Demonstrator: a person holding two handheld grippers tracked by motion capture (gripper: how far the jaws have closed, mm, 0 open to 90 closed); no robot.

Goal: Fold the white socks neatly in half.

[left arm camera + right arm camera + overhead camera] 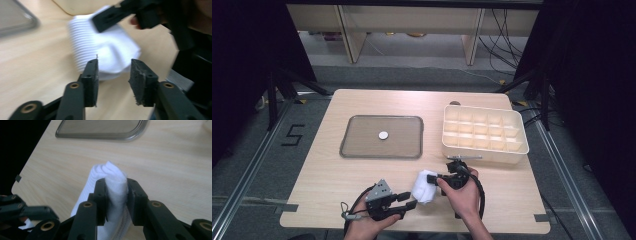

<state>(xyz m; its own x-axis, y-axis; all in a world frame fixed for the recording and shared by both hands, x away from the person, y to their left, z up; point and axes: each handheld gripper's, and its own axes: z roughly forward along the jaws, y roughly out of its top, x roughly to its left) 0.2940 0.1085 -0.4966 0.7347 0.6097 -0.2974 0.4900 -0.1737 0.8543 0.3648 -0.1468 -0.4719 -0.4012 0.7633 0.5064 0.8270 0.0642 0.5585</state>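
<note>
The right tool (435, 178) has a white ribbed sock (425, 186) pinched between its jaws, and the right gripper view shows both pads pressed flat against a bunched fold of the cloth (115, 192), which stands up above the jaw tips. The rest of the sock hangs down and out to the left of that tool, low over the near edge of the bench (362, 170). From the high view the sock sits right between the two hands, touching the right tool and just beside the left tool (410, 200), whose jaw tips point at it from the left. In the left gripper view the left tool (113, 72) stands spread, its two pads apart with nothing clamped between them; the sock's (105, 50) rounded end lies just beyond the gap, close to the tips, and I cannot tell whether cloth brushes them. Farther back on the bench lie a grey tray (357, 150) with a small white disc (383, 135) in it, and a cream divided box (517, 150) to the right, both well apart from the sock.
</note>
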